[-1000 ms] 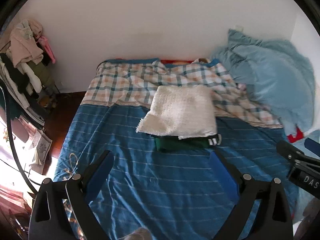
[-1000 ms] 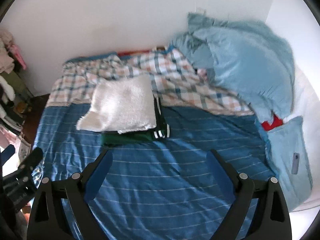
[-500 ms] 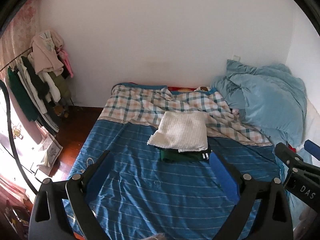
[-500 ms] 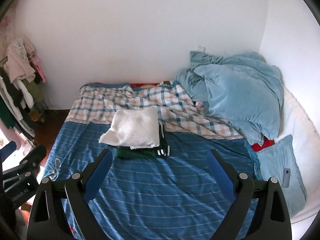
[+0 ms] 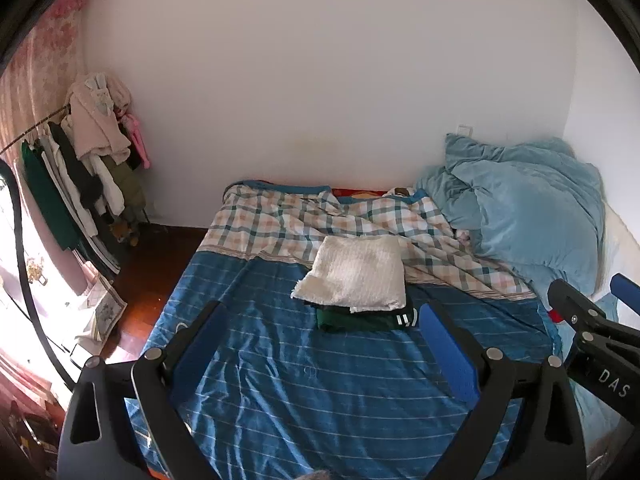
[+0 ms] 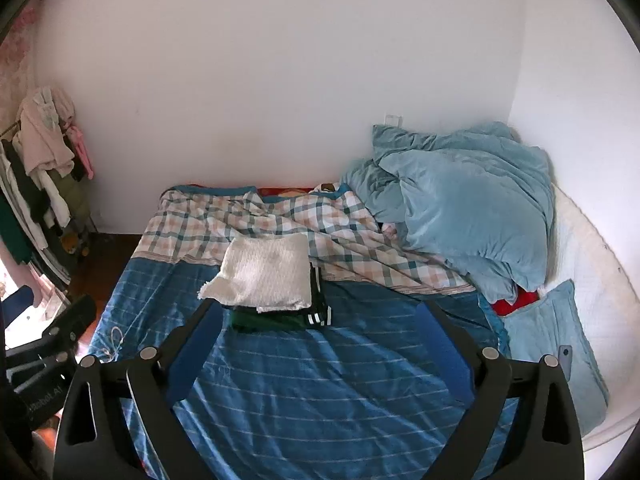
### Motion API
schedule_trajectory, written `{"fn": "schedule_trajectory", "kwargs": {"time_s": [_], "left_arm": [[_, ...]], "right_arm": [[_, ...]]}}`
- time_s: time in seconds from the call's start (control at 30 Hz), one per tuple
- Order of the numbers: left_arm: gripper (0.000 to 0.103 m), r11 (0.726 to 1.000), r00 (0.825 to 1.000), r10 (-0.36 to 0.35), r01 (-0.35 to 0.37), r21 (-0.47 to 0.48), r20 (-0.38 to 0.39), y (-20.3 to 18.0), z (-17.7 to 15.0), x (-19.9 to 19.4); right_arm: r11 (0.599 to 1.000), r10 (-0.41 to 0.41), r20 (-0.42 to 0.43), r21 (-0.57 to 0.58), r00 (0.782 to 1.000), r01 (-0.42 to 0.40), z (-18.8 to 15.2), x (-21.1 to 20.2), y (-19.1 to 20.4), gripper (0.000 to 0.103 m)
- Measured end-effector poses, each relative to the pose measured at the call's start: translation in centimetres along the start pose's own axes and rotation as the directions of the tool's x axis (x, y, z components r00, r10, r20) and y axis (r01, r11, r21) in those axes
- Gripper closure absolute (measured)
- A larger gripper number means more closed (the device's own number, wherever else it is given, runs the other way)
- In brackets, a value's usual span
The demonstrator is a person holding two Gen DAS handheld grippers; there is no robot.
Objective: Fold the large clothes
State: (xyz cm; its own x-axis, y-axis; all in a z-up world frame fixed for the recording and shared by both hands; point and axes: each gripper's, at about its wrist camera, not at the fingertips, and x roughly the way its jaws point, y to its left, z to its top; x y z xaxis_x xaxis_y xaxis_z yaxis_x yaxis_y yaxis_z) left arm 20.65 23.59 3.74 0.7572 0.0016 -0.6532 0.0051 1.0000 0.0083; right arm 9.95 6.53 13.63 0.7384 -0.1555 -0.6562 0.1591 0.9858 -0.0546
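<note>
A folded white fleecy garment (image 5: 356,276) lies on top of a folded dark green garment with white stripes (image 5: 364,319), stacked in the middle of the bed with the blue striped sheet (image 5: 320,392). The stack also shows in the right wrist view, white piece (image 6: 266,276) over green piece (image 6: 276,319). My left gripper (image 5: 322,350) is open and empty, held well back from the stack. My right gripper (image 6: 316,350) is open and empty too, also back from the stack. The right gripper's side shows at the left view's right edge (image 5: 592,340).
A plaid blanket (image 5: 320,216) lies crumpled beyond the stack. A light blue duvet (image 5: 520,216) is heaped at the back right, with a blue pillow (image 6: 556,344) beside it. A clothes rack (image 5: 80,168) stands left of the bed over dark wood floor (image 5: 152,264).
Both grippers have pulled back and up from the bed, so the folded stack looks smaller and farther away. The stack itself has not moved. Both stay open.
</note>
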Motion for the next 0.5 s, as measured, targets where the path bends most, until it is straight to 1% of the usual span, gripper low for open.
{"fn": "schedule_trajectory", "kwargs": {"time_s": [0.3,0.5], "left_arm": [[0.003,1.000,1.000,0.009,-0.009,-0.011,0.024,0.36,0.15,-0.85],[0.003,1.000,1.000,0.013,-0.012,-0.011,0.023,0.43,0.05,-1.00]], "right_arm": [[1.000,0.006,0.026,-0.001,1.000,-0.006,-0.19,-0.95,-0.16,0.003],[1.000,0.025,0.023,-0.003,0.999,-0.025,-0.30,-0.95,-0.09,0.003]]}}
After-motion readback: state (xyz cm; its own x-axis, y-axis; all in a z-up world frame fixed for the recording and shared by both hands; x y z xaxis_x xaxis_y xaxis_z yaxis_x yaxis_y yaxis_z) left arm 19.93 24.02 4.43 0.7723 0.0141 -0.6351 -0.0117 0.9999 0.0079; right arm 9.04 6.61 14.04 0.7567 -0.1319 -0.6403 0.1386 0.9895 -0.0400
